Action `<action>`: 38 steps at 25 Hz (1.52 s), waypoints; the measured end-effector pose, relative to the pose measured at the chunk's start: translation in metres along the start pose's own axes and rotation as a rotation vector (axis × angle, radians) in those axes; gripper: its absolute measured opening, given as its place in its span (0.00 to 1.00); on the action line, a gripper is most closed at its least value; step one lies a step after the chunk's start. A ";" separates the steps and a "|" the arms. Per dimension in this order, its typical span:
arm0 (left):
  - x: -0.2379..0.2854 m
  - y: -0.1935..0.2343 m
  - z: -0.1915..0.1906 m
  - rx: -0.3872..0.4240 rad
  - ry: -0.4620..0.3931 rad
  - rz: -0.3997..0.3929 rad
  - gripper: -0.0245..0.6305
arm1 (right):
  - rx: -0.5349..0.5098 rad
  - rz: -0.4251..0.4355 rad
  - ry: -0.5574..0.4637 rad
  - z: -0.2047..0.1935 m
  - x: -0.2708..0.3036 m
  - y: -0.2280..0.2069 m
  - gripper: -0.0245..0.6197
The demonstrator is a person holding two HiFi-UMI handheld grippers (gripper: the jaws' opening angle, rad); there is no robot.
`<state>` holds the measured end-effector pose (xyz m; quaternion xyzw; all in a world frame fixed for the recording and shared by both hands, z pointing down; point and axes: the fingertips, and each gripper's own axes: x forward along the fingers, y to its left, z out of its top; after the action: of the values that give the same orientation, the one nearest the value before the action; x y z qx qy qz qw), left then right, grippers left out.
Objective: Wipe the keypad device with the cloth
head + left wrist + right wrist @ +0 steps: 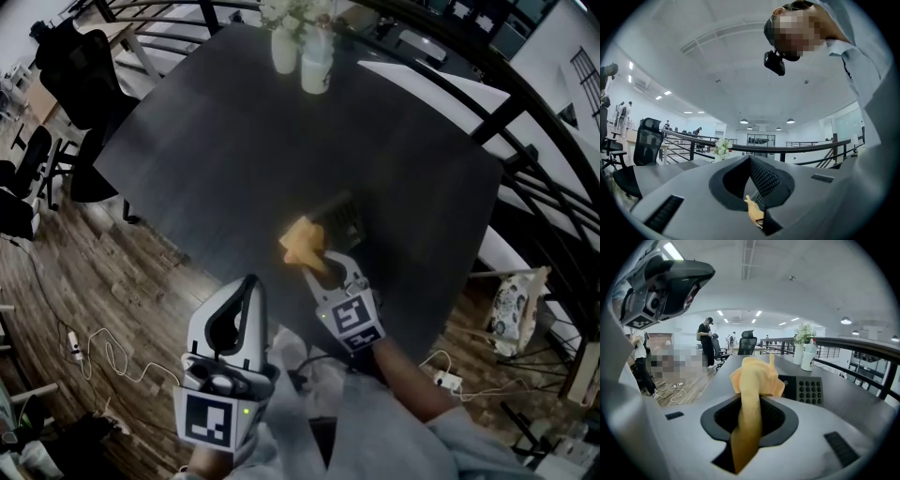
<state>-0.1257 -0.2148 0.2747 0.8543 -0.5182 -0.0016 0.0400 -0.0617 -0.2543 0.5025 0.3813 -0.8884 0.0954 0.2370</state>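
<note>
The right gripper (322, 265) reaches forward from the person's forearm over the near part of the dark bench (234, 141), with its marker cube facing up. Its jaws are clamped on a yellow cloth (302, 241). In the right gripper view the cloth (754, 378) runs as a strip up through the right gripper (751, 398) and bunches into a wad just past the tips.

The keypad device (342, 214) lies flat on the bench just beyond that wad. The cloth covers its near left corner, though whether the cloth presses on it cannot be told. From the right gripper, the rows of round keys on the keypad device (808, 390) show uncovered to the right of the cloth.

The left gripper (249, 284) is held back near the person's body, off the bench's near edge and above the wooden floor (112, 281). Its jaws are closed together with nothing between them. The left gripper (750, 161) tilts upward, so its own view takes in the ceiling.

At the far end of the bench stand a white vase of flowers (284, 42) and a white bottle (317, 66), well apart from the keypad device. An office chair (80, 70) stands off the bench's left corner, a black railing (525, 159) runs along the right, and white cables (103, 356) lie on the floor.
</note>
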 end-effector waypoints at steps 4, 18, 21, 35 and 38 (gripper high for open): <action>0.000 -0.002 0.000 0.000 -0.001 -0.005 0.06 | 0.042 -0.047 0.023 -0.015 -0.006 -0.018 0.20; 0.001 -0.010 -0.004 0.003 0.015 -0.022 0.06 | 0.142 -0.295 0.105 -0.070 -0.032 -0.113 0.20; 0.002 -0.010 -0.005 0.002 0.017 -0.022 0.06 | 0.192 -0.305 0.112 -0.078 -0.033 -0.117 0.20; 0.002 -0.004 -0.005 -0.001 0.021 -0.030 0.06 | 0.204 -0.119 0.123 -0.073 -0.016 -0.018 0.20; 0.001 0.000 -0.004 -0.005 0.020 -0.023 0.06 | 0.166 -0.063 0.104 -0.060 -0.015 0.002 0.20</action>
<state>-0.1254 -0.2153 0.2792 0.8602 -0.5078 0.0055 0.0473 -0.0333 -0.2228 0.5470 0.4218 -0.8517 0.1809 0.2530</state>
